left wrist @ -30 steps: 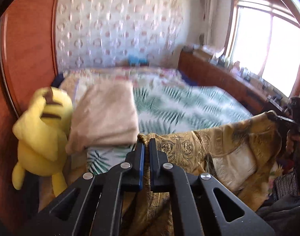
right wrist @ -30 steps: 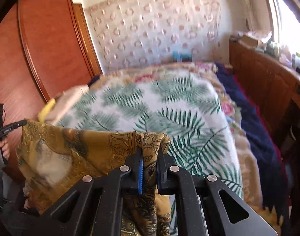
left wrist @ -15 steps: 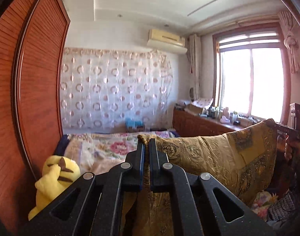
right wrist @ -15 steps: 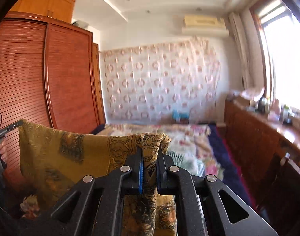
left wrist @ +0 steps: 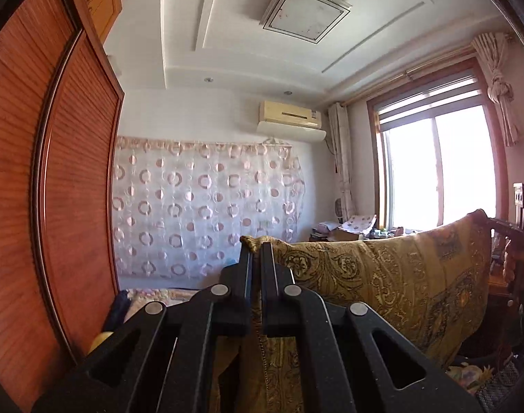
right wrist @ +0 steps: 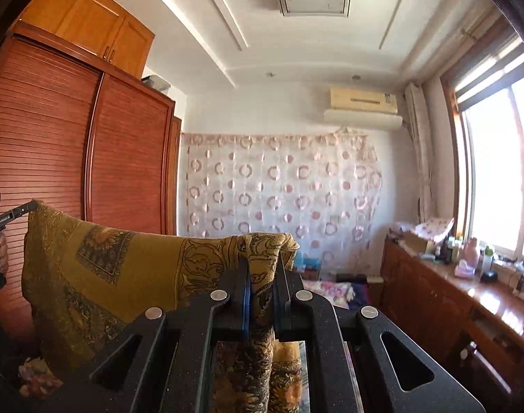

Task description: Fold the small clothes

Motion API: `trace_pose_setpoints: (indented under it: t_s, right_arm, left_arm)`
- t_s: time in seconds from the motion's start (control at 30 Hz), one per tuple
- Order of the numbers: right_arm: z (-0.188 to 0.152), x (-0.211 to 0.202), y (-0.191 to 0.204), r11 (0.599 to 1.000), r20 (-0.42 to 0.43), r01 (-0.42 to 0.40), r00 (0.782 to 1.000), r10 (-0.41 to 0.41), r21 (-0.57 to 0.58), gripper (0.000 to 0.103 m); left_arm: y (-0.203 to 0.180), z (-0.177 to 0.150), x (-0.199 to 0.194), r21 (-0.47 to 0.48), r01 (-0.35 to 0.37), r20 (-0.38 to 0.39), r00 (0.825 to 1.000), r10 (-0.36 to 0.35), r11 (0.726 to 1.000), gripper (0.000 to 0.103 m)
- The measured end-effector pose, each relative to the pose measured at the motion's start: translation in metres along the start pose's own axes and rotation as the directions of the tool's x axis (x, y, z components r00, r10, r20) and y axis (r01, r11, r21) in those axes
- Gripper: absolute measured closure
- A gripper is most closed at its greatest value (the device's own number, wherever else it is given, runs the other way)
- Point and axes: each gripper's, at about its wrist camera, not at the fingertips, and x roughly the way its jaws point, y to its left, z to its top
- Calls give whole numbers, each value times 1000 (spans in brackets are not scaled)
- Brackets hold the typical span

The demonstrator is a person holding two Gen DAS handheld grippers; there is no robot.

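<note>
Left gripper (left wrist: 256,258): jaws narrow, clamped on one top corner of the cloth; a bunched bit of fabric pokes up above the tips.
Right gripper (right wrist: 263,265): jaws narrow, pinching the opposite top corner, with a thick roll of fabric gathered between them.
Cloth (left wrist: 392,282): mustard-gold fabric with dark ornate print, held up in the air and stretched between the two grippers; its top edge sags slightly in the middle and the rest hangs down out of view below the jaws.
Cloth from the right wrist view (right wrist: 100,268): spread wide to the left, reaching the left gripper's tip near the frame edge, where a hand grips the handle.
Bed (right wrist: 327,289): only a strip of floral cover shows low down beyond the right gripper, near the far wall; it lies below the lifted cloth.
Wardrobe (left wrist: 48,206): red-brown slatted doors close along the left side, with lighter wooden cupboards above.
Sideboard (right wrist: 444,296): long wooden unit along the right wall beneath the window, its top crowded with bottles and small items.
Window (left wrist: 437,172): bright, wood-framed, with a tied-back curtain at its right.
Far wall: a sheer curtain (left wrist: 206,206) with pink ring pattern hangs across it; an air conditioner (right wrist: 363,106) sits above.
Ceiling: white, stepped, with a square light panel (left wrist: 306,10).
Open room: free air ahead of and above both grippers; wardrobe and sideboard bound the sides.
</note>
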Motion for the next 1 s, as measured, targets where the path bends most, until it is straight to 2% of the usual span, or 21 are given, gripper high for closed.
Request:
trace_pose_setpoints:
  t_s: [0.07,0.2,0.33,0.47,0.53,0.57,0.6,0.63,0.67,0.7,0.73,0.8,0.87,1.0]
  right_arm:
    - [0,13,4,999,4,18,1000,-18,-26,94]
    - [-12,62,9,998,-45,32,998,-34,-47,94]
    - [-16,118,15,996,-132,56,989,-65,-66,94]
    - [-49,198,17,993,-221,82,970,-99,-88,94]
    - [-70,241,21,988,-261,93,958,-123,-123,94]
    - [-81,266,23,985,-283,102,949,-138,-139,94]
    - [-91,286,24,984,-307,107,940,-146,-142,94]
    - [-105,310,24,985,-348,114,925,-153,-133,88]
    - [-114,332,27,984,-392,126,904,-167,-130,82]
    - [-128,355,29,981,-449,140,874,-187,-137,65]
    - [-135,371,32,982,-485,139,854,-185,-130,47]
    - [-155,394,34,979,-522,166,828,-206,-122,41]
    - [-167,406,37,979,-551,176,810,-203,-102,39]
    - [-170,420,36,986,-587,154,793,-165,-68,39]
  left_arm:
    - [4,5,17,4,-13,-10,1000,13,1000,98]
    - [6,-11,62,22,-62,-65,996,63,998,98]
    - [16,-46,118,19,-86,-153,984,88,996,98]
    - [31,-91,180,-26,-89,-246,966,80,996,98]
    - [36,-114,214,-7,-109,-288,952,102,994,98]
    - [38,-124,228,14,-116,-316,942,115,993,95]
    - [40,-137,247,49,-132,-359,923,140,990,88]
    - [38,-144,254,68,-146,-384,909,161,987,83]
    - [40,-150,259,72,-145,-396,904,162,987,69]
    - [39,-155,260,68,-135,-405,902,151,989,55]
    - [37,-160,260,61,-121,-418,898,135,991,50]
    - [34,-170,254,54,-104,-437,892,117,993,31]
    - [27,-175,245,68,-92,-446,888,112,993,27]
    - [17,-188,231,83,-57,-486,869,91,995,26]
